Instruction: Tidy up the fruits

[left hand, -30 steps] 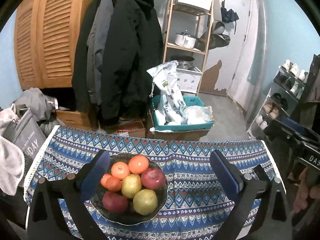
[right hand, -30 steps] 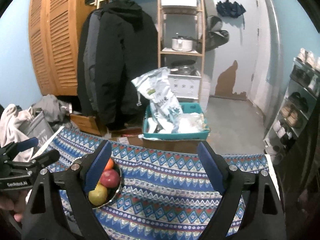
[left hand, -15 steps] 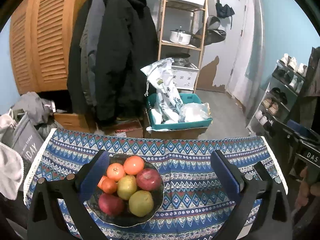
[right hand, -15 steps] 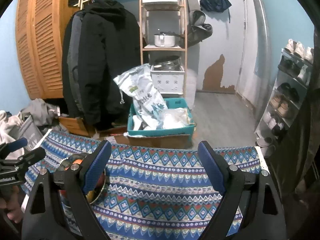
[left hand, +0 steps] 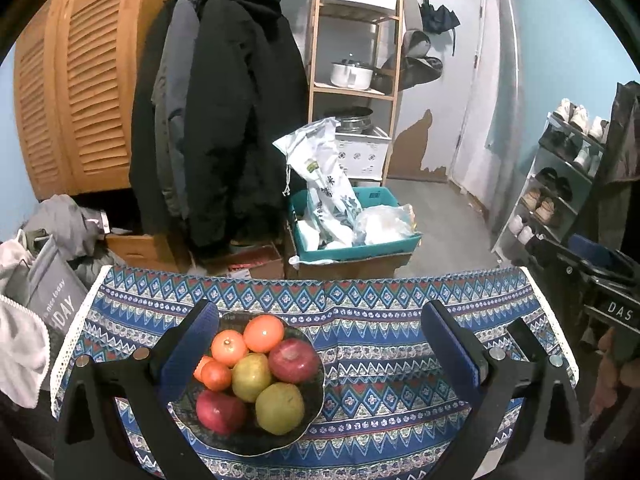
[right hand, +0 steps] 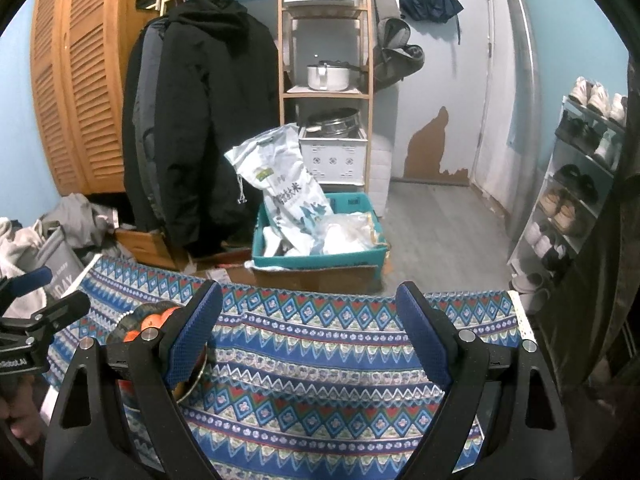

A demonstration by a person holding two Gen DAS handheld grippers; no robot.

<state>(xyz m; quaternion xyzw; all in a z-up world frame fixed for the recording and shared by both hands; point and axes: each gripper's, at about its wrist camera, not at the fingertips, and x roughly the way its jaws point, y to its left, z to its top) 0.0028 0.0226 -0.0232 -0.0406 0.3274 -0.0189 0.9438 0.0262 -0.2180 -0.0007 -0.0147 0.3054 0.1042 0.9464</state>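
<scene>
A dark bowl sits on the blue patterned tablecloth in the left wrist view. It holds two red apples, two yellow-green pears and several oranges. My left gripper hovers open above the bowl, its left pad over the bowl's left rim. In the right wrist view my right gripper is open over bare cloth, and the bowl is mostly hidden behind its left finger. The left gripper's tips show at that view's left edge.
Beyond the table's far edge stand a teal crate with a white sack, hanging dark coats, a wooden shelf and a shoe rack. Clothes and a grey bag lie left of the table.
Both grippers stayed open. The right gripper has drifted right and back, so the bowl slid behind its left finger. The left view shifted only slightly.
</scene>
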